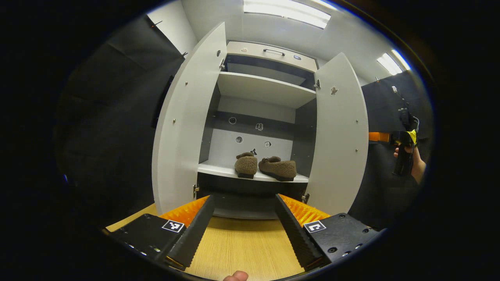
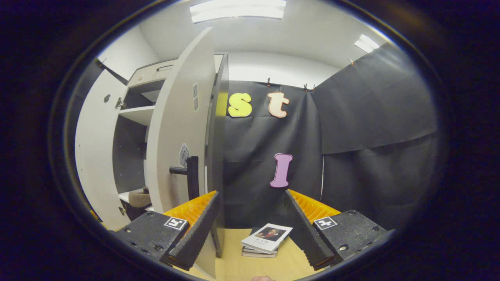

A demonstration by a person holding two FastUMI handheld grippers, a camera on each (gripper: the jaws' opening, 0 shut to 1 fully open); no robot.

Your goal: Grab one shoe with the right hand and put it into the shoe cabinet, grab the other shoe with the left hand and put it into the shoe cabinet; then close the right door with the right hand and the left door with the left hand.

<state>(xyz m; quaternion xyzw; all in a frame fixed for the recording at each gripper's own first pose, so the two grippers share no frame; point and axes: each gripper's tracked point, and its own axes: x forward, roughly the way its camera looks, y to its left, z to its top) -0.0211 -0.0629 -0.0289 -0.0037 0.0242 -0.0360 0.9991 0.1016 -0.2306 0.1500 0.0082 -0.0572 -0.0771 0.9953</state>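
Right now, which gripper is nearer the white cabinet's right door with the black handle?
Right. The right gripper sits close beside the right door, near its black handle. The left gripper faces the cabinet's middle, farther back, toward the brown fuzzy shoes.

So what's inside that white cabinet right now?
Inside the shoe cabinet, two brown fuzzy shoes sit side by side on the lower shelf. The upper shelf looks bare; anything below is hidden.

Both doors [image 1: 183,128] swung wide; shoes [image 1: 265,166] occupy lower shelf [image 1: 213,169].
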